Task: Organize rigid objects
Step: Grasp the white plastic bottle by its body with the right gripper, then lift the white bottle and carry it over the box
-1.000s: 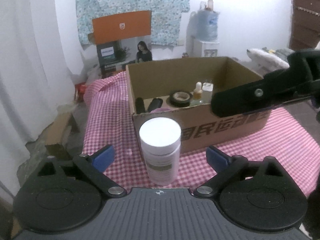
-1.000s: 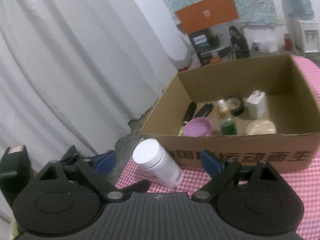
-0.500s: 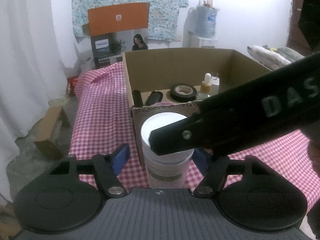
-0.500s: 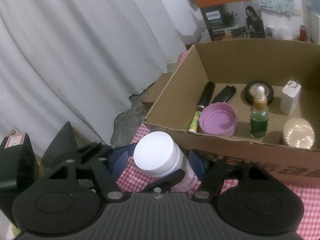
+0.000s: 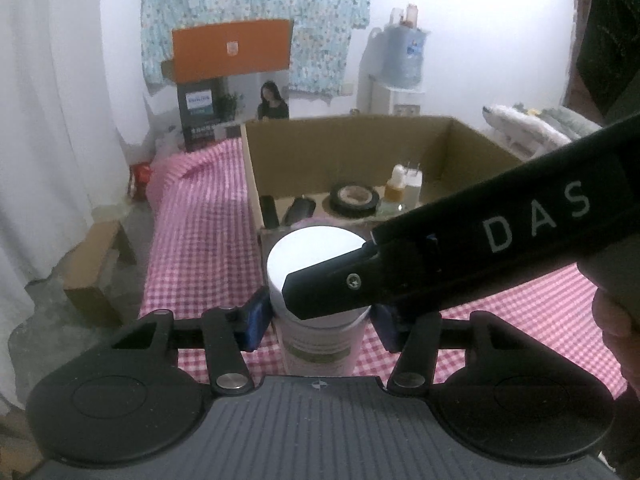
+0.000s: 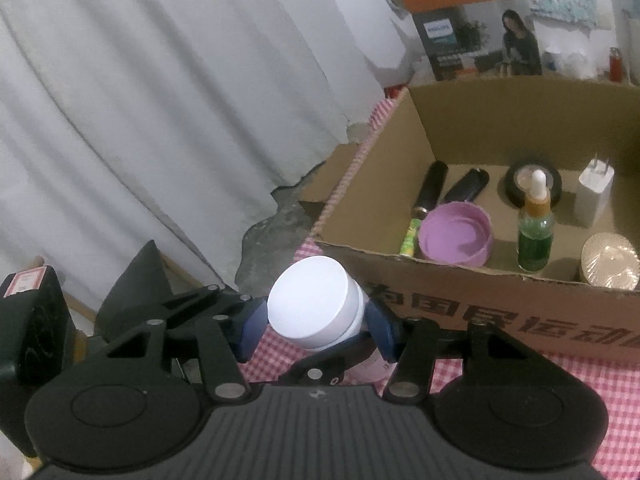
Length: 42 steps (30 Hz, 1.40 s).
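A bottle (image 5: 312,252) with a white cap and a pale label stands on the red checked cloth (image 5: 200,240), just in front of the open cardboard box (image 5: 340,152). My left gripper (image 5: 320,320) has its blue pads against both sides of the bottle below the cap, and its jaws are closing. My right gripper (image 6: 316,328) has its pads on either side of the bottle's cap (image 6: 312,300), jaws closing too. One of the right gripper's black fingers (image 5: 440,264) crosses over the cap in the left wrist view.
The box (image 6: 480,304) holds a purple lid (image 6: 456,236), a green dropper bottle (image 6: 536,232), a tape roll (image 6: 520,178), a white charger (image 6: 592,196) and two black tubes. A small cardboard box (image 5: 92,272) sits on the floor at left, by white curtains (image 6: 140,100).
Both grippers' jaws have narrowed from wide open until their pads meet the bottle. The right gripper has come in from the right, over the cap.
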Available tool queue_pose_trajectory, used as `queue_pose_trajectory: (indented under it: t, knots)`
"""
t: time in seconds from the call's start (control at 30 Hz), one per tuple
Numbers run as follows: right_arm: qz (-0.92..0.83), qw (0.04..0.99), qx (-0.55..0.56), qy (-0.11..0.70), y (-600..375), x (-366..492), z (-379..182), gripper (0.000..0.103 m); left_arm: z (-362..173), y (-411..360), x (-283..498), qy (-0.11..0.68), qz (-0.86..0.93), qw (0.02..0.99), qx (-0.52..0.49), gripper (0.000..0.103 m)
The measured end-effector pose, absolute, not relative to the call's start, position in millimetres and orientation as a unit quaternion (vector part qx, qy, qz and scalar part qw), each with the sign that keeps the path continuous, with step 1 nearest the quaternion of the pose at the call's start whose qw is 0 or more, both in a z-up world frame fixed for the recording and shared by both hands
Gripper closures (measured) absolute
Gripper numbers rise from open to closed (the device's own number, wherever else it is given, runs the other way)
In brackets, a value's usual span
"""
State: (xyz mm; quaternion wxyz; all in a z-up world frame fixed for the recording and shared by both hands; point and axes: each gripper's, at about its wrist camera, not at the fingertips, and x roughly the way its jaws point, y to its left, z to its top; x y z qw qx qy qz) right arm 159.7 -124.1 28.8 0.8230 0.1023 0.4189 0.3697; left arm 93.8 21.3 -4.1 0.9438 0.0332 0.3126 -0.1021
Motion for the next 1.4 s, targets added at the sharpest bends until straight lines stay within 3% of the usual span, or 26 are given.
queue_pose_trajectory:
  t: [0.3,0.67,1.4]
  knots:
    - [0.394,0.85,0.094,0.336,-142.4,136.6,100.0,0.044,64.1,7.4,82.2,0.24,-0.102,0.963,0.061,0.05]
    - [0.337,0.892,0.105,0.281,-214.4,178.9,164.6,0.044,109.3,-52.6,152.2,0.211,-0.183,0.959,0.04,0.05]
    - [0.255,0.869,0.17,0.389,-321.6,287.8,59.7,0.043,22.6,-143.3,258.6,0.362,-0.229,0.902,0.048,0.05]
